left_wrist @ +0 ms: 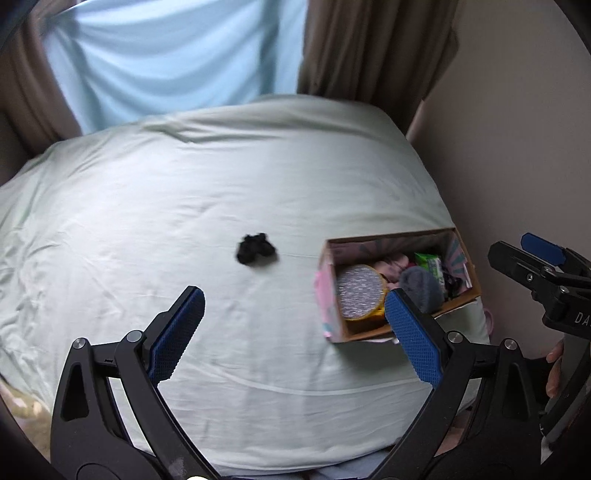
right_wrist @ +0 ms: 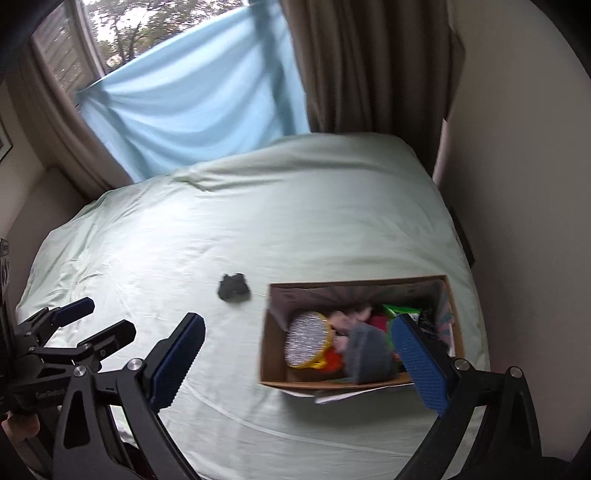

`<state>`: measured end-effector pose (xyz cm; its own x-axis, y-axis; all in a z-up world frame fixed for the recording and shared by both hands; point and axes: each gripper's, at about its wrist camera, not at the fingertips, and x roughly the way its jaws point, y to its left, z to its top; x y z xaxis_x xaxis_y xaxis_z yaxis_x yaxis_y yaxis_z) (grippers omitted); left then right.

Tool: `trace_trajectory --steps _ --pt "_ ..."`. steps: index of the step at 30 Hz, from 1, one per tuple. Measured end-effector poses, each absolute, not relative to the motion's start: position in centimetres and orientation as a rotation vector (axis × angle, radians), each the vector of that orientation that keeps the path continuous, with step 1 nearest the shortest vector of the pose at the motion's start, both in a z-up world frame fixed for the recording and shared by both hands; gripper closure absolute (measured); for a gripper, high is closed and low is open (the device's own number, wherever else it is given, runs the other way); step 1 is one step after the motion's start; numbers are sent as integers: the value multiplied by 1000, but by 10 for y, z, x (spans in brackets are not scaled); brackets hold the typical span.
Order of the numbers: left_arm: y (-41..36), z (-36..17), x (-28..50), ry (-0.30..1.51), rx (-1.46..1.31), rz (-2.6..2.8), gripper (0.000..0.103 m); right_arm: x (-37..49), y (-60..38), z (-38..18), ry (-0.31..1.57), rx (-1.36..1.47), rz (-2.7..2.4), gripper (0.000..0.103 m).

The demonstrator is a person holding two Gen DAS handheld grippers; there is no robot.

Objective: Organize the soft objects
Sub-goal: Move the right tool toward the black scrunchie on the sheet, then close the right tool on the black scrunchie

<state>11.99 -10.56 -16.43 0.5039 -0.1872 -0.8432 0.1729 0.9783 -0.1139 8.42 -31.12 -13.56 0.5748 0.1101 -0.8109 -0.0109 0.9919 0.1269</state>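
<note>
A small black cloth bundle (left_wrist: 255,248) lies alone on the bed (left_wrist: 147,206), left of the cardboard box (left_wrist: 458,297). Both your grippers, left (left_wrist: 293,334) and right (right_wrist: 298,363), hover with fingers spread and empty. The bundle sits ahead of your left fingers, seemingly nearer that hand, its long axis unclear.

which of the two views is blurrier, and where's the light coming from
Right wrist view: more smeared, the cardboard box and black soft item have soft edges; daylight enters through the window at top left. Left wrist view: sharper, the box's contents read clearly, and the bed sheet looks brightest on its left.
</note>
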Motion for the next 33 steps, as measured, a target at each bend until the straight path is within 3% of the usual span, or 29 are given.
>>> trace_trajectory --steps 8,15,33 --pt "-19 -160 117 969 -57 -152 5 89 -241 -128 908 107 121 3" --pt "36 -196 140 965 -44 -159 5 118 -181 -162 868 80 69 3" --pt "102 -394 227 1109 -75 -169 5 234 -109 -378 894 -3 24 3"
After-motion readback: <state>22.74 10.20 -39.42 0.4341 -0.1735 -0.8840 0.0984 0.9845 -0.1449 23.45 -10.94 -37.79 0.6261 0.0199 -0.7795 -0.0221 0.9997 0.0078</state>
